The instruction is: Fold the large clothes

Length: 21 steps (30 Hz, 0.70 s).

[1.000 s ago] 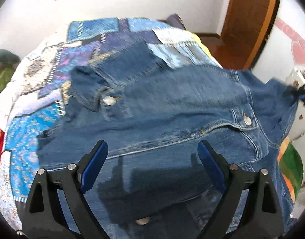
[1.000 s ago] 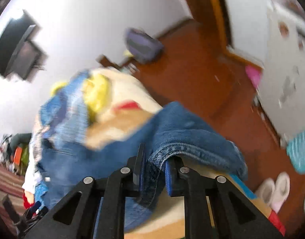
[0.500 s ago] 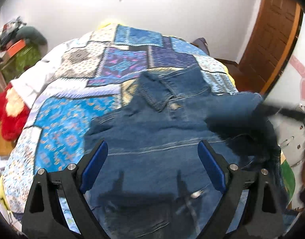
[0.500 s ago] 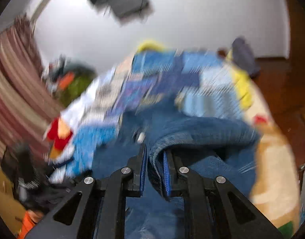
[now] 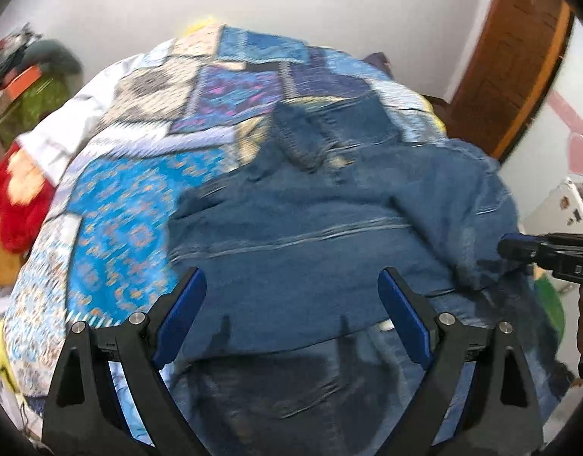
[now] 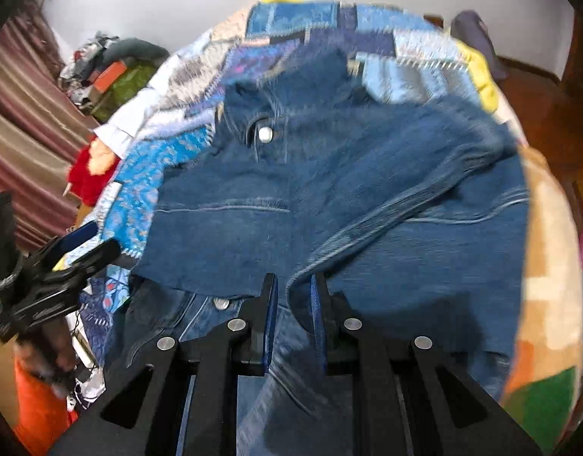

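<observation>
Denim jacket [image 6: 329, 190] pinched in right claw [image 6: 293, 315]

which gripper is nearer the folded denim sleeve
Right. The right gripper is clamped on the sleeve of the denim jacket; the left gripper hangs open above the jacket's body, holding nothing.

The left wrist camera looked forward along its own fingers from above the near edge of the bed [image 5: 131, 205], tilted down and close over the denim jacket [image 5: 329, 243], facing the far white wall. The right wrist camera sat just as near, on the jacket's [image 6: 367, 197] right side, aimed the same way. Both shared the jacket, the patchwork bedspread [image 6: 314, 26] and the wall, and each caught the other gripper at its frame edge.
</observation>
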Tool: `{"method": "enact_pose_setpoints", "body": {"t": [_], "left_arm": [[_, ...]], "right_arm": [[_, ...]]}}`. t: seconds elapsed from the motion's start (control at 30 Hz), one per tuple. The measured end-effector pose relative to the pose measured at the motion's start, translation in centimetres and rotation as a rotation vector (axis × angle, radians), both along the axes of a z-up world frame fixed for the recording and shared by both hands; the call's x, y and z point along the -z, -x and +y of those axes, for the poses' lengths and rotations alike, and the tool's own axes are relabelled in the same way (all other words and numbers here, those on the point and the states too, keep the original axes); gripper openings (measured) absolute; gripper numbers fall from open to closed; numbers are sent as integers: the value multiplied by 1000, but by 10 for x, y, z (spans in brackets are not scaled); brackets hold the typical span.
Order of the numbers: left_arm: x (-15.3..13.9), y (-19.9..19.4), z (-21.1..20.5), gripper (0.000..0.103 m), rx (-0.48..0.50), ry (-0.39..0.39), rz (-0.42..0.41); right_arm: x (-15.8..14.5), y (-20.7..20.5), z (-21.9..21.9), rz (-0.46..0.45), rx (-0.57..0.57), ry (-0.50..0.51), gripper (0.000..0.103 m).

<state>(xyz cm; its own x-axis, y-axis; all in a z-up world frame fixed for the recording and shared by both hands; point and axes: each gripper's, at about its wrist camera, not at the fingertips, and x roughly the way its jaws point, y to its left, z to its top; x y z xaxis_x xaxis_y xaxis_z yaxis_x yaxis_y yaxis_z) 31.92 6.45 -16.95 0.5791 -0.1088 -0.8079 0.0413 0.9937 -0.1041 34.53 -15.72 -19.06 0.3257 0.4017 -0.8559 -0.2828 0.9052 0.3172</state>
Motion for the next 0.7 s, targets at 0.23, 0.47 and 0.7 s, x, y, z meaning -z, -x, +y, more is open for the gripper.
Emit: {"method": "enact_pose_setpoints", "body": {"t": [0.23,0.47,0.7], "left_arm": [[-15,-49,-92,92,178,25,17],[12,-100,-195,92,354,-41,84],[54,-151,-255,68,377,-141,150]], "right_arm": [[-36,12,-81,-154,114,100,14],[-5,2,-147,-120,211,170,14],[26,-5,-169,-73,225,144,14]]}}
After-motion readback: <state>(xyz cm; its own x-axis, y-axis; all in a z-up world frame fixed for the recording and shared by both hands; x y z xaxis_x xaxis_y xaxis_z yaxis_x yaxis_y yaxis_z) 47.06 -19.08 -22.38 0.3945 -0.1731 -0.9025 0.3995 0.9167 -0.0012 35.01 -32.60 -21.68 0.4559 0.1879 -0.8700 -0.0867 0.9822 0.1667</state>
